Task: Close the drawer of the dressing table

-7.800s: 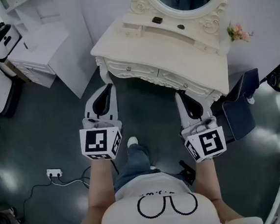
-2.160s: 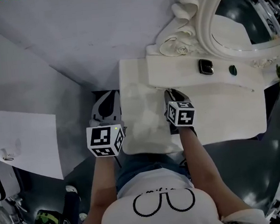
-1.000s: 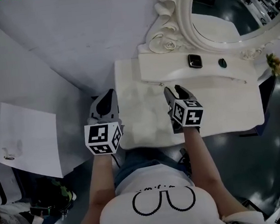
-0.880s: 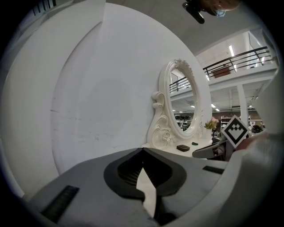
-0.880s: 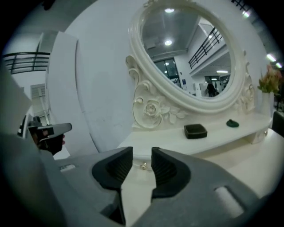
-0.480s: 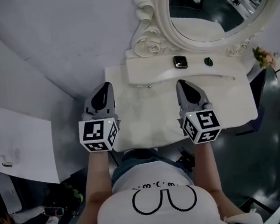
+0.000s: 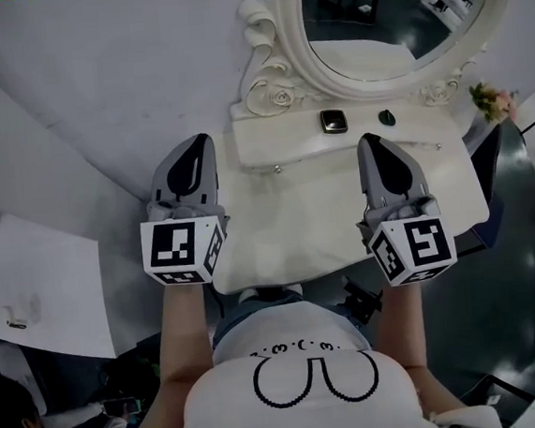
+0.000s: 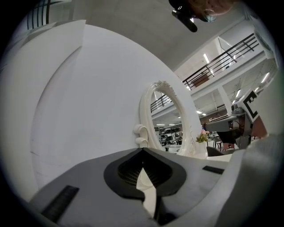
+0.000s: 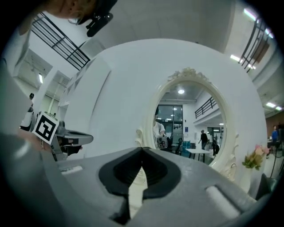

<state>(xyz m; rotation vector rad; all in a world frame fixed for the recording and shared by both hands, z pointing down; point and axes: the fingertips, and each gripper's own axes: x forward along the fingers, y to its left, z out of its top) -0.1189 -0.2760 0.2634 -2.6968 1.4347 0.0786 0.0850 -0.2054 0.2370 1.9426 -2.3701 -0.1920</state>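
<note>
The dressing table (image 7: 280, 245) stands against the white wall (image 7: 94, 74) straight in front of the person. From the head view its cream tabletop covers the front, so the drawer itself cannot be seen, and nothing shows past the table's front edge. At the back of the top runs a raised shelf (image 7: 289, 145) carrying a dark square object (image 7: 333, 120), with the oval mirror (image 7: 389, 8) in its carved frame above and a sprig of pink flowers (image 7: 487, 100) at the right end. The right gripper (image 7: 371, 140) is held level over the right part of the tabletop, pointing at the mirror, its jaws together on nothing. The left gripper (image 7: 195, 145) is held level just off the table's left edge, pointing at the wall, its jaws likewise closed and empty.
</note>
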